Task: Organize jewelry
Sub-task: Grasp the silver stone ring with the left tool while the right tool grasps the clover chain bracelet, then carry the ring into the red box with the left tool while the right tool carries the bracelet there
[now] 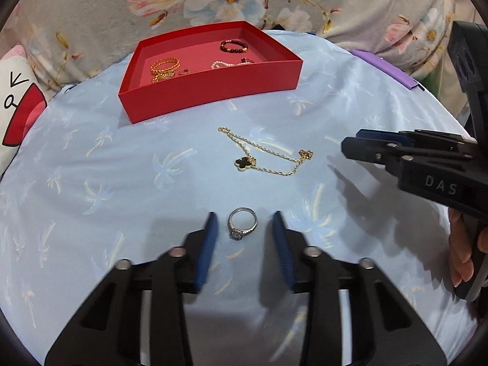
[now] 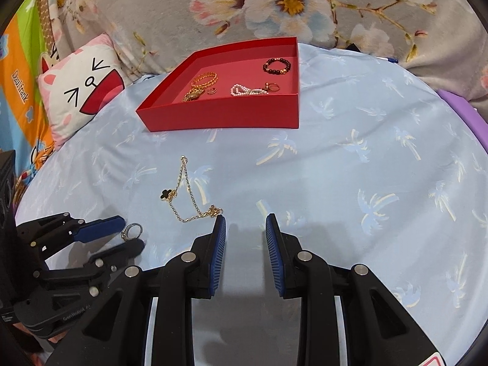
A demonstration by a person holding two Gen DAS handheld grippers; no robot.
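A silver ring (image 1: pixel 242 225) with a stone lies on the blue cloth between the fingers of my open left gripper (image 1: pixel 244 218); it also shows in the right wrist view (image 2: pixel 131 231). A gold chain with a black clover charm (image 1: pixel 244 162) lies just beyond it, and in the right wrist view (image 2: pixel 167 195). A red tray (image 1: pixel 210 88) at the back holds a dark bead bracelet (image 1: pixel 233 46), gold bracelets (image 1: pixel 164 66), a pearl strand (image 1: pixel 222 64) and small rings. My right gripper (image 2: pixel 245 222) is open and empty, its left fingertip beside the chain's end.
The blue palm-print cloth (image 2: pixel 366 167) covers a rounded surface. A floral blanket (image 2: pixel 274 6) lies behind the tray. A cat-face pillow (image 2: pixel 79 88) sits at the far left. A purple edge (image 1: pixel 384 68) shows at the right. The right gripper's body (image 1: pixel 427 158) reaches in from the right.
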